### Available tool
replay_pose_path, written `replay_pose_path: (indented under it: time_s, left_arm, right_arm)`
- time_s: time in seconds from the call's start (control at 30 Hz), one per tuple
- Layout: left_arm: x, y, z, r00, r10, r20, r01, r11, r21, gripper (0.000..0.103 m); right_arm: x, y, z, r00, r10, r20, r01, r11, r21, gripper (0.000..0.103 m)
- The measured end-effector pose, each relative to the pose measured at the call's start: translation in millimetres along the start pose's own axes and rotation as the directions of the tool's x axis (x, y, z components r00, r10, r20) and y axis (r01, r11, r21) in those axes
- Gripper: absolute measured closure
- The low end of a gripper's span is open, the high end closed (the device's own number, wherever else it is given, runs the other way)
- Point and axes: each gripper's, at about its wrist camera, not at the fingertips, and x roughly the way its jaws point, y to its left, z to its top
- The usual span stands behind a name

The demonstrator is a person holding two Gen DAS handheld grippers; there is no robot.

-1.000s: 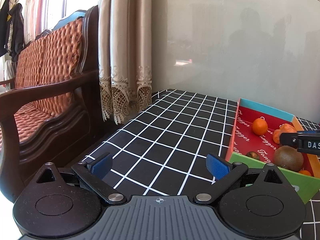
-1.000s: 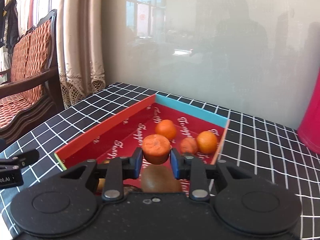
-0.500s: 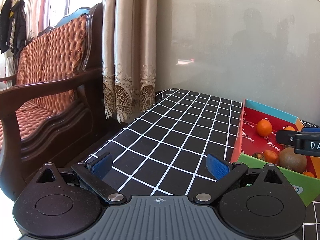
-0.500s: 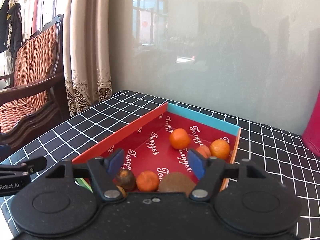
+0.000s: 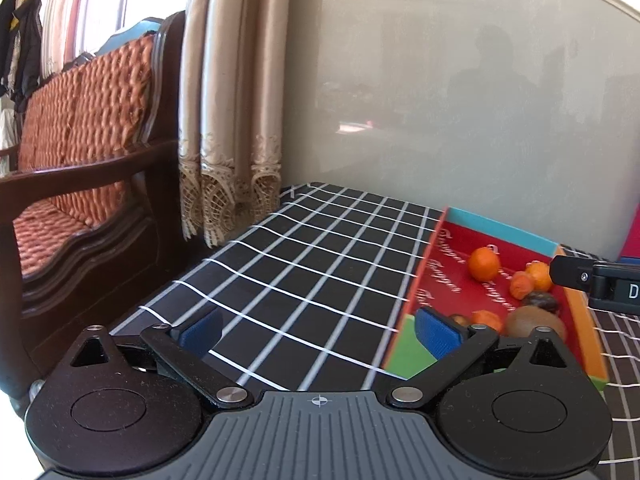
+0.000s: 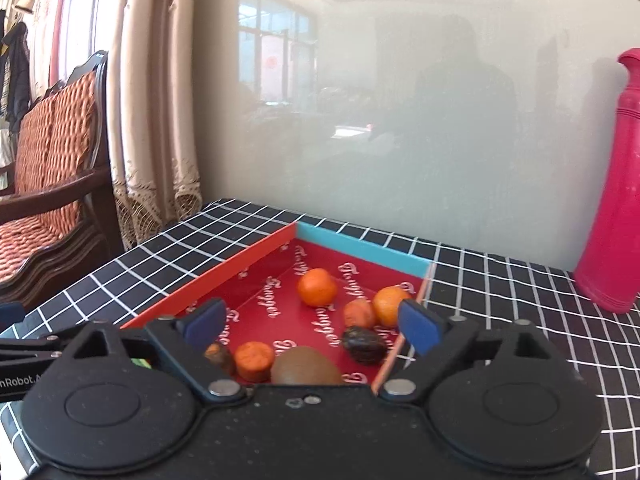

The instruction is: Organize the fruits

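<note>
- Left wrist view: left gripper [image 5: 316, 330] jaws spread wide, nothing between the blue pads; it hangs over the checked tablecloth [image 5: 304, 280], just left of the tray [image 5: 502, 232].
- Same view: compared with a second ago the tray sits a little nearer the centre of the picture; otherwise the left gripper is idle and its jaws are unchanged.
- Same view: a black finger of the right gripper [image 5: 592, 280] pokes in at the right edge, above the tray's far side.
- Right wrist view: right gripper [image 6: 310, 322] jaws have just been opening; now fully apart, with no fruit between the pads.
- Same view: a second ago it clamped the flat-topped orange fruit [image 6: 254, 360]; that piece now lies on the tray floor near the front, beside the kiwi [image 6: 306, 368] and a small dark fruit [image 6: 218, 354].
- Same view: also in the tray are a round orange [image 6: 316, 286], two more orange fruits [image 6: 378, 310] by the right wall, and a dark wrinkled fruit [image 6: 364, 344].
- Same view: a red bottle [image 6: 616, 184] stands on the cloth, well right of the tray.
- Judgement: release done, one more fruit boxed. No loose fruit shows on the cloth, so the task looks near its end.
</note>
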Motion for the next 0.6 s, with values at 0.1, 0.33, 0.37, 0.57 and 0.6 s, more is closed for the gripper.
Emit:
replay_pose_path:
  time_s: [0.1,0.33,0.37,0.57,0.6]
  left_arm:
    - [-12,-20,-2,0.999,-0.042,0.018,0.042,0.999,0.025,0.000]
    - [-51,-82,-18,0.987,-0.154,0.034,0.147,0.977,0.153,0.000]
    - [-57,-89,-21,0.987,-0.160,0.033,0.152,0.973,0.176,0.000]
    - [-92,-103,-26,0.985,-0.168,0.050,0.153,0.964,0.219,0.000]
    - [-96,-103,-28,0.985,-0.167,0.049,0.153,0.963,0.222,0.000]
  right_arm:
    - [-17,-19,-4,0.999,-0.040,0.020,0.040,0.999,0.025,0.002]
    - [-100,-73,-38,0.978,-0.184,0.094,0.173,0.979,0.110,0.000]
    - [-112,-79,-43,0.975,-0.200,0.100,0.188,0.975,0.117,0.000]
    - [-159,-101,-74,0.960,-0.258,0.113,0.239,0.959,0.152,0.000]
    - [-161,-102,-77,0.960,-0.257,0.106,0.241,0.959,0.150,0.000]
